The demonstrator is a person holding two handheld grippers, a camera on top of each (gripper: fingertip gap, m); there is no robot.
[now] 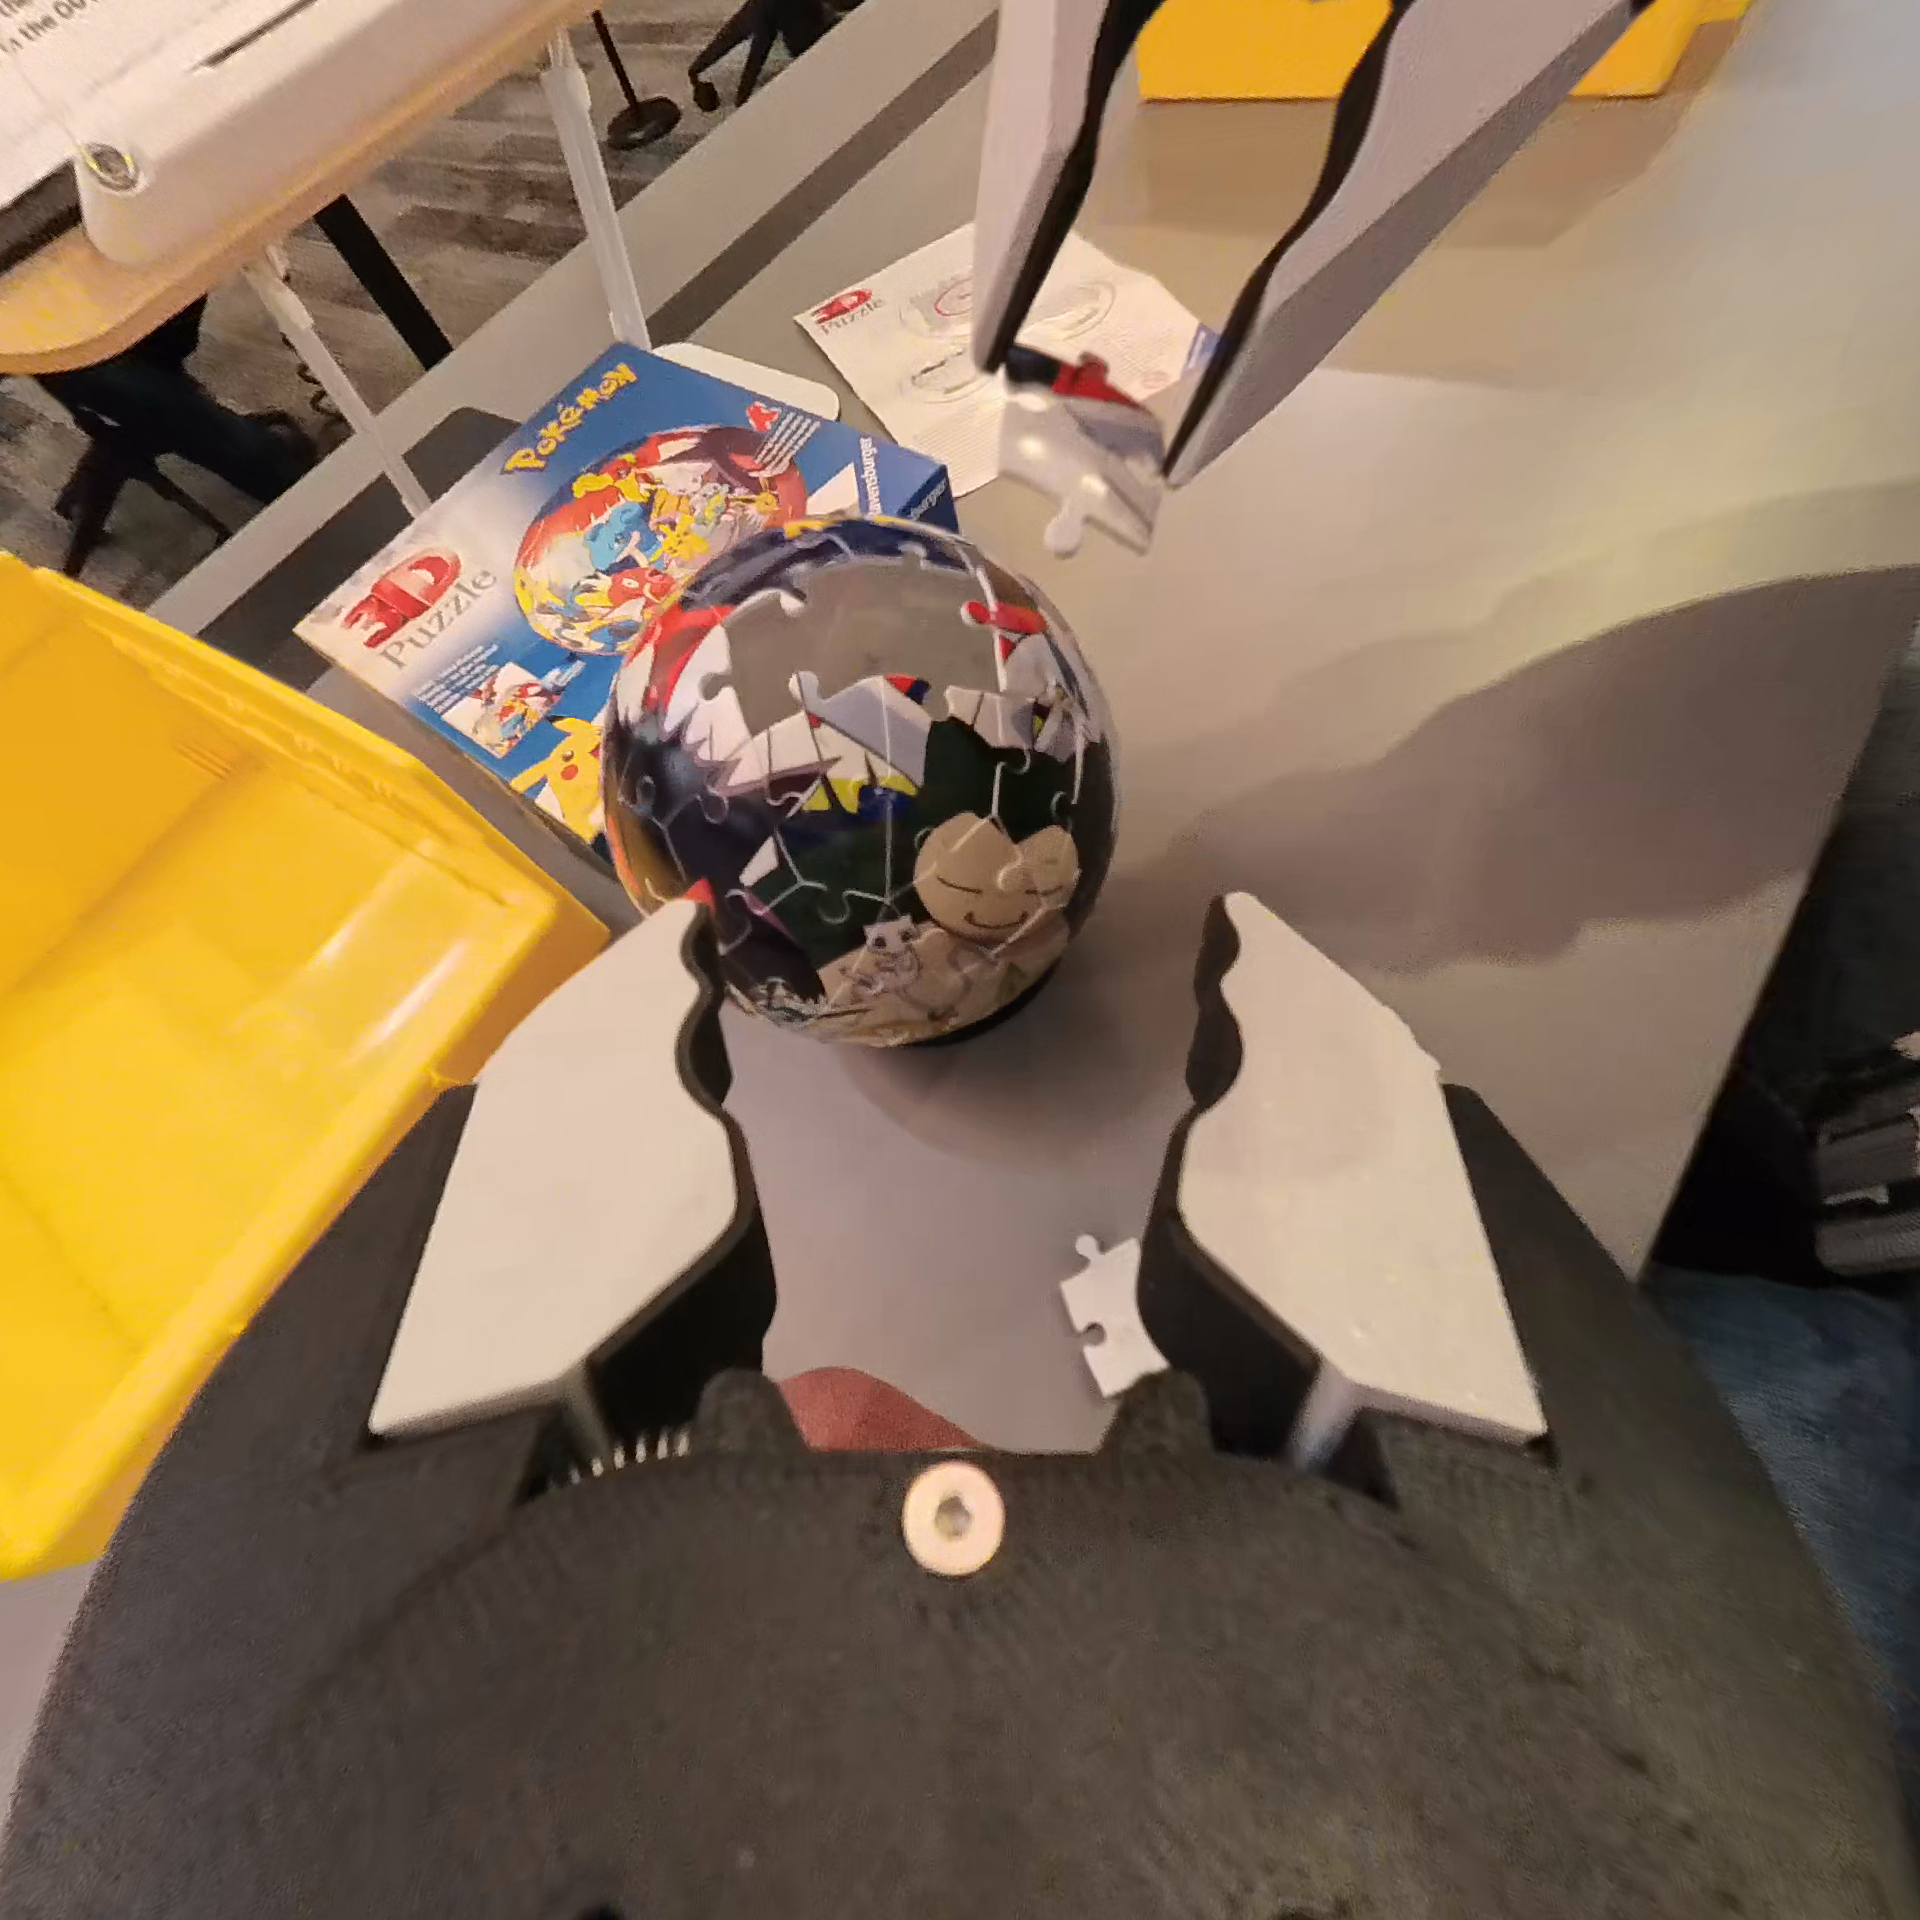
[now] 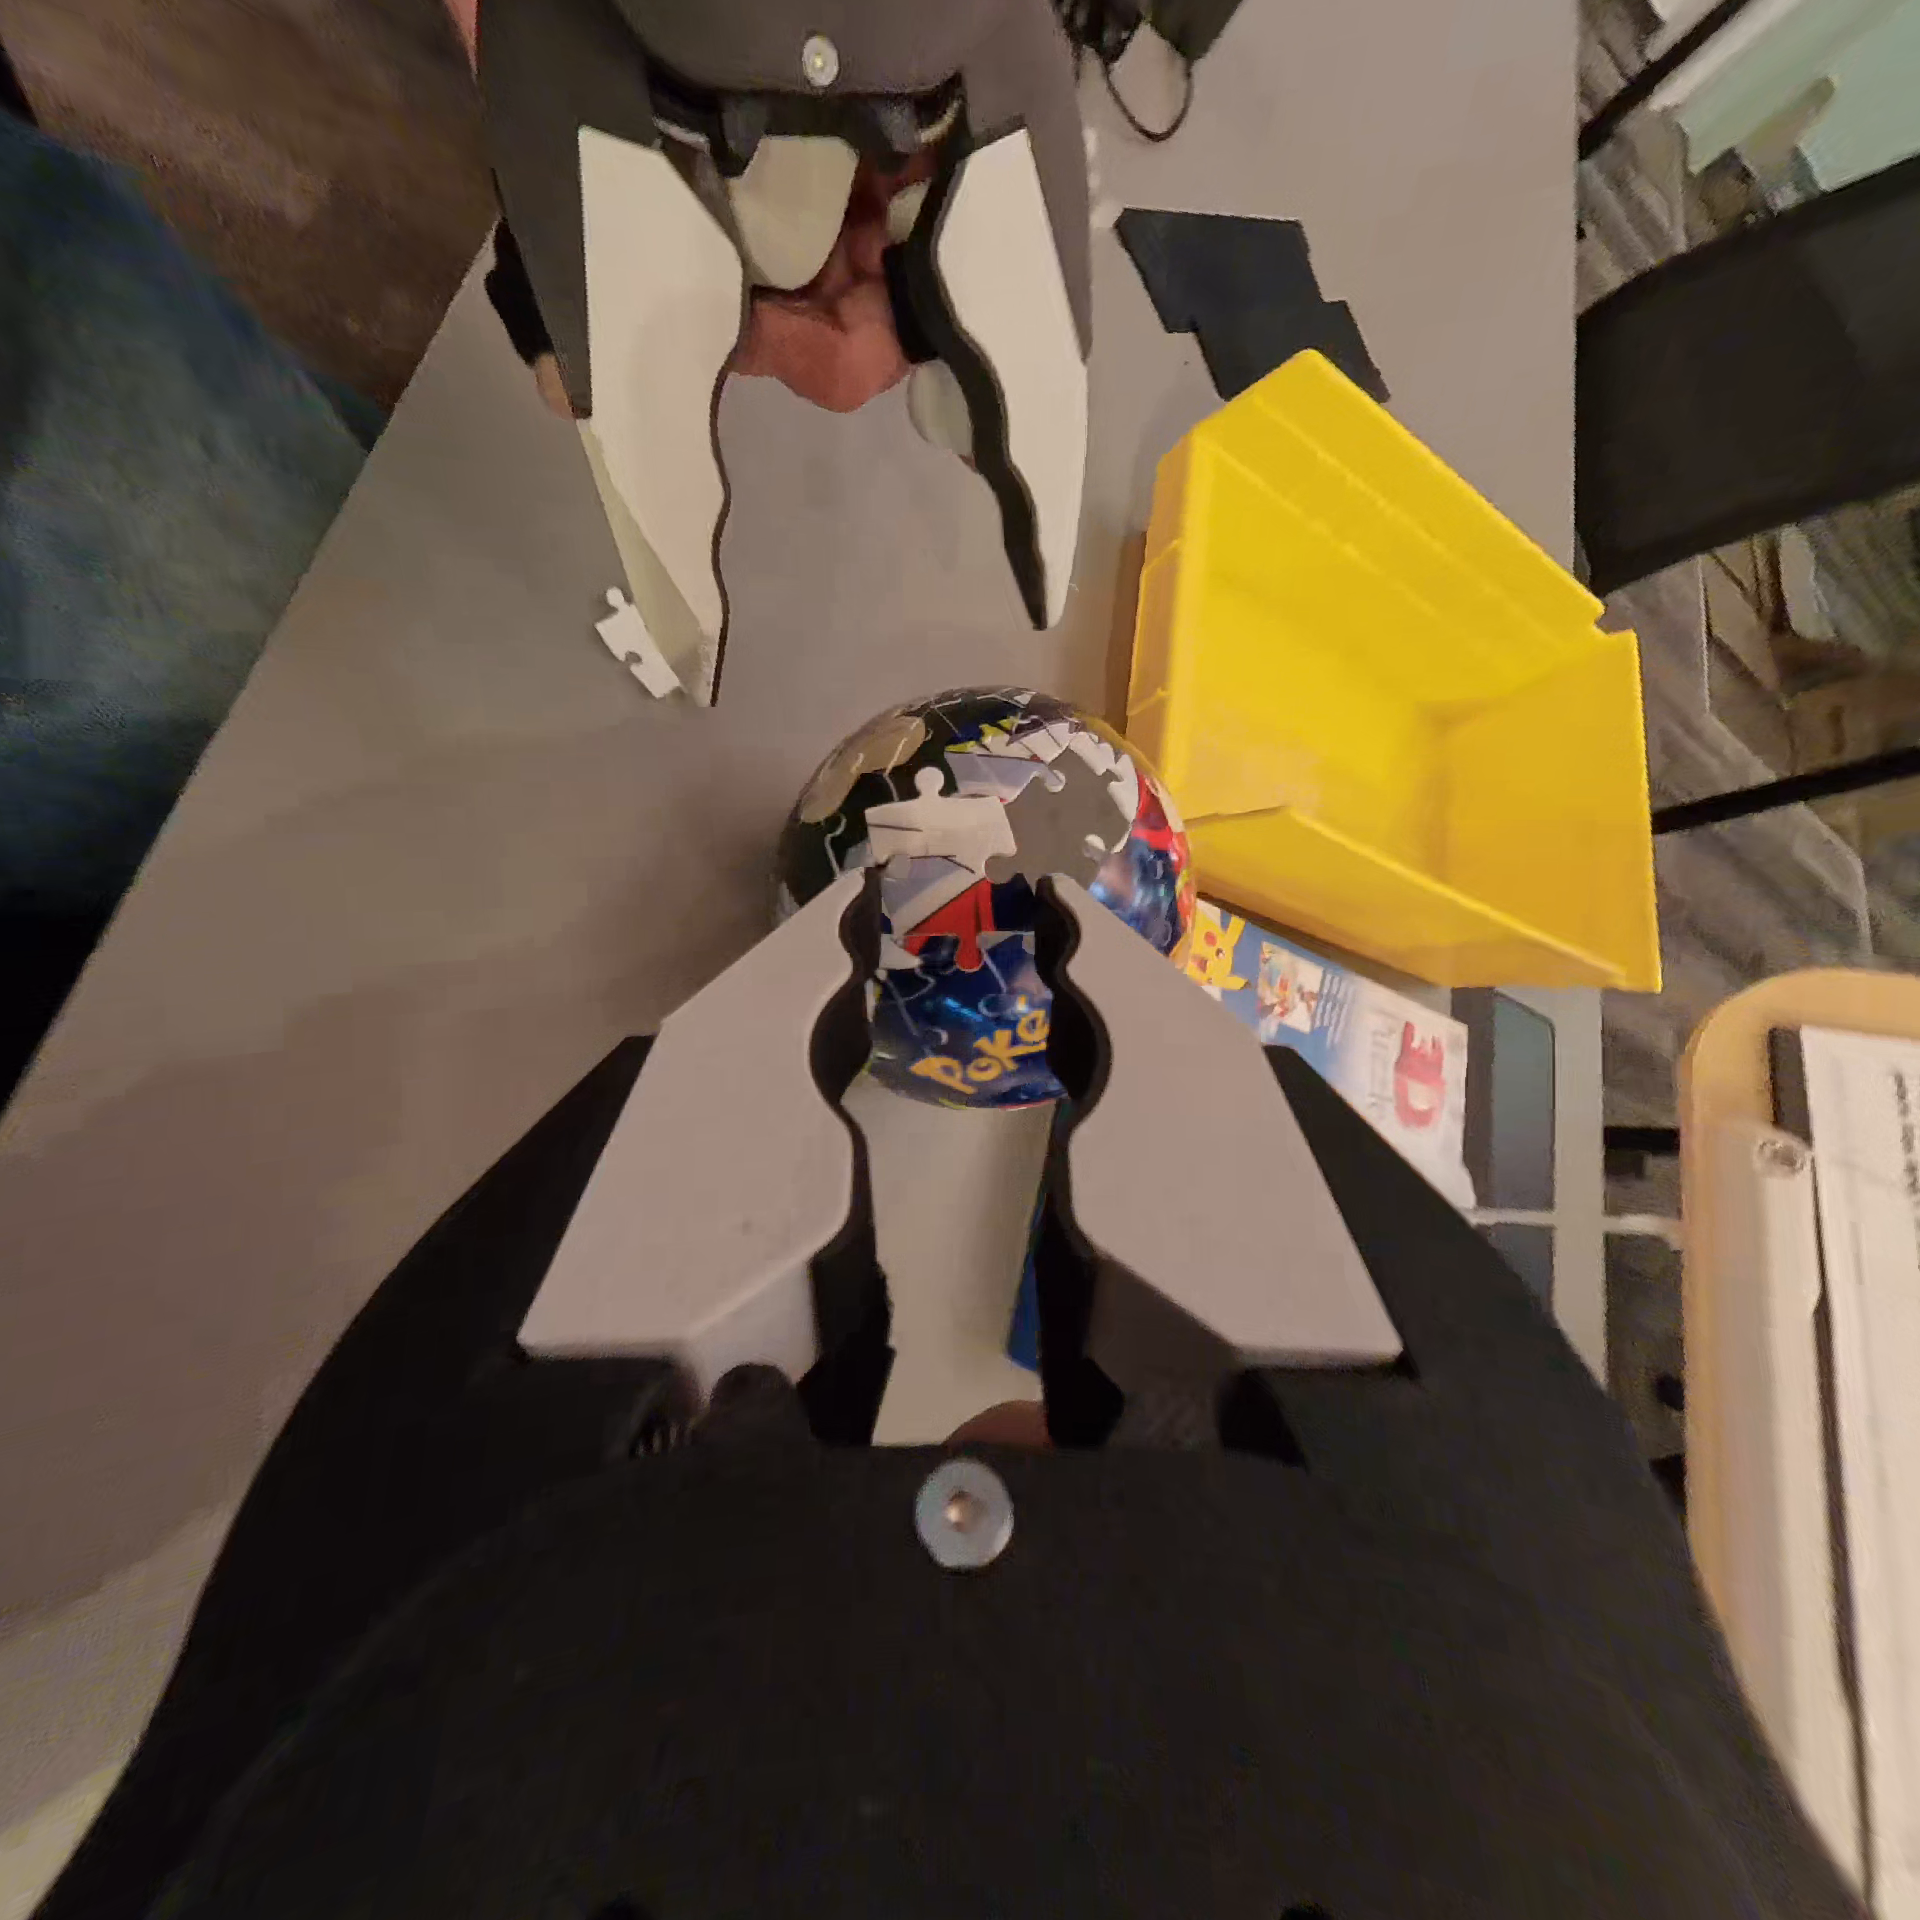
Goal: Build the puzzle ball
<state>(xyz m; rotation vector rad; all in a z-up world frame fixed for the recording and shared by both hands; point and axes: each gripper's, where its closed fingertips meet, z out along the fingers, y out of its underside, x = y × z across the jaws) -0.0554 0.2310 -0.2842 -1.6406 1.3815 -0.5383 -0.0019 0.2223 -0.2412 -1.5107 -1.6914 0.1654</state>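
So the puzzle ball (image 1: 860, 779) is nearly done, sitting on the worktop (image 1: 1455, 582) with a gap left on top. Left of it, the yellow bin (image 1: 208, 935). Just in front, the left gripper (image 1: 961, 961), jaws spread, empty. Right and above, the right gripper (image 1: 1086, 426) pinches a piece (image 1: 1081, 457); another loose piece (image 1: 1107, 1314) waits nearby.

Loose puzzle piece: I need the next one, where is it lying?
The loose puzzle piece lies on the grey table, beside the open left gripper, nearer than the puzzle ball.
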